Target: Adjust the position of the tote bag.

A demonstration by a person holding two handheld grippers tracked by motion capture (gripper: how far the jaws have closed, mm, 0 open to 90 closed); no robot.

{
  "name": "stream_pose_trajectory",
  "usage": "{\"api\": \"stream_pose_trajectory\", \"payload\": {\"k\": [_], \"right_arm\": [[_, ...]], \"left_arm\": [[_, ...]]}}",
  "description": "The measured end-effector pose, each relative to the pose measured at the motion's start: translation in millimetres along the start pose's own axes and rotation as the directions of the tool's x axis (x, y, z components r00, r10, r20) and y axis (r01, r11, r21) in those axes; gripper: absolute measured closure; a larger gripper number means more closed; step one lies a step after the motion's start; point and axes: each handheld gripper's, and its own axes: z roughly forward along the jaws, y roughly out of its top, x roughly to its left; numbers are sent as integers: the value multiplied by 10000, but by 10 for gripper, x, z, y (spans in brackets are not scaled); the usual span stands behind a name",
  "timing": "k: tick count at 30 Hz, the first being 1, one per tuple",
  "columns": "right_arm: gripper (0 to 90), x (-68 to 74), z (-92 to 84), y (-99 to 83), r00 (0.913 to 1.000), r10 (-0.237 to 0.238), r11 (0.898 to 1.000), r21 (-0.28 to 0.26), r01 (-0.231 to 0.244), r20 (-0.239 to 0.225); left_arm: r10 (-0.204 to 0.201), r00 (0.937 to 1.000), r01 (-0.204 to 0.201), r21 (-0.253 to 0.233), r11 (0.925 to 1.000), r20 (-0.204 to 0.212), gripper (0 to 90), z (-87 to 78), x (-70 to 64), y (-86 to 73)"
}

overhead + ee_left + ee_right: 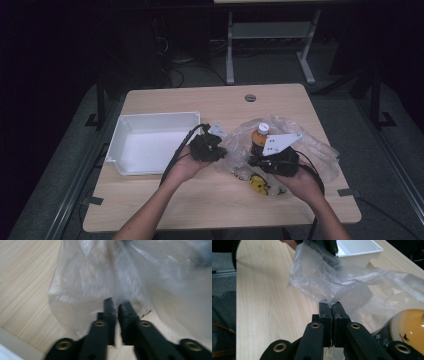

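A crumpled clear plastic bag (300,142) lies at the table's right middle, around a bottle (260,134) with orange contents and a white cap. A small yellow object (257,184) lies at the bag's near edge. My left gripper (117,303) points into the bag's left side. Its jaws stand a narrow gap apart, and the film (105,272) bunches at their tips. My right gripper (331,305) is shut on a fold of the bag (324,280), which is pulled taut from its tips. A rounded orange-yellow surface (409,327) sits behind the film at lower right.
A white plastic tray (120,135) stands on the table's left half, just beyond the left hand; its corner (362,251) shows in the right gripper view. Bare wood lies in front of the hands and along the far edge. A round grommet (250,97) sits at the far middle.
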Motion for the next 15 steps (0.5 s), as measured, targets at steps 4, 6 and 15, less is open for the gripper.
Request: {"api": "stream_pose_trajectory", "payload": {"k": [4,6,15], "right_arm": [[882,-27,30,-9,9999,142,9999,-17,-142,71],[882,-37,51,-12,9998,171,9999,-27,-171,74],[883,-59,159,6,9993,343,9993,141,-346,165]], "left_arm": [[86,9999,-85,-85,9999,124,702,-103,-15,-51],[208,9995,-204,-140,9997,237,656,-152,-14,-72],[372,9953,-337,-397,9986,890,471,-300,-106,-114]]}}
